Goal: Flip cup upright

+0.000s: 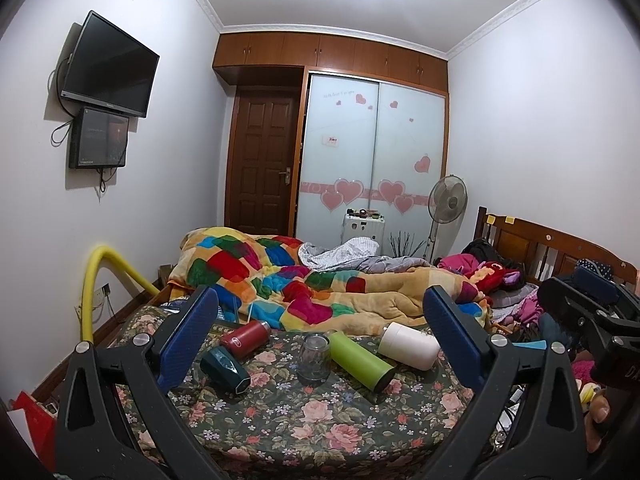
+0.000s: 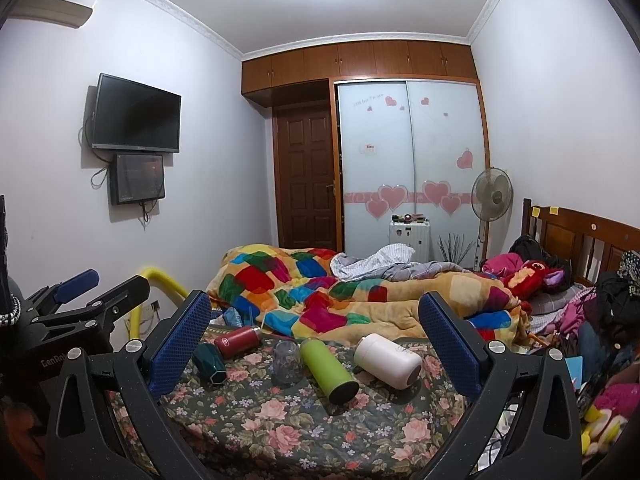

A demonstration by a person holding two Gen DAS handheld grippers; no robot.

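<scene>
Several cups lie on the floral sheet (image 1: 280, 420) of the bed. A dark green faceted cup (image 1: 225, 369) (image 2: 210, 363), a red bottle (image 1: 246, 338) (image 2: 237, 341), a lime green bottle (image 1: 362, 361) (image 2: 329, 371) and a white cup (image 1: 409, 345) (image 2: 388, 361) lie on their sides. A clear glass (image 1: 314, 357) (image 2: 286, 362) stands between them. My left gripper (image 1: 320, 348) is open and empty, held back from the cups. My right gripper (image 2: 316, 344) is open and empty too; it also shows at the right edge of the left wrist view (image 1: 592, 312).
A patchwork quilt (image 1: 280, 276) is piled behind the cups. Clothes and toys (image 2: 560, 292) clutter the headboard side on the right. A yellow tube (image 1: 96, 280) stands by the bed's left edge. A wardrobe, a door, a fan (image 2: 492, 196) and a wall TV are farther off.
</scene>
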